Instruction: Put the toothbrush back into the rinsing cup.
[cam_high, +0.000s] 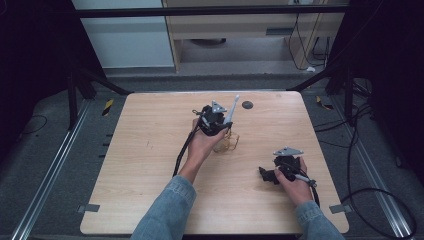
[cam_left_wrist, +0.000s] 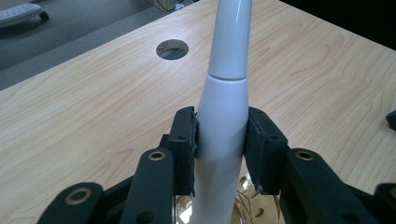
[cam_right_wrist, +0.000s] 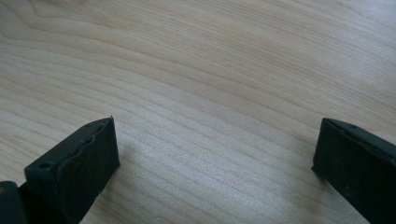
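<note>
A white tapered stick-like thing (cam_high: 233, 106) (cam_left_wrist: 229, 46), possibly a toothbrush handle, stands tilted with its lower end in a clear glass (cam_high: 226, 143) (cam_left_wrist: 249, 205) near the middle of the wooden table (cam_high: 150, 150). My left gripper (cam_high: 221, 123) (cam_left_wrist: 220, 128) is shut on its thicker lower part, and both pads (cam_left_wrist: 184, 135) press its sides just above the glass. My right gripper (cam_high: 265, 175) (cam_right_wrist: 215, 158) rests low over bare wood at the front right, open, with nothing between its wide-apart jaws.
A round cable hole (cam_high: 247, 105) (cam_left_wrist: 172, 49) sits in the table beyond the glass. Cables (cam_high: 360, 150) lie on the floor right of the table. Dark frame legs (cam_high: 75, 95) stand at the back corners.
</note>
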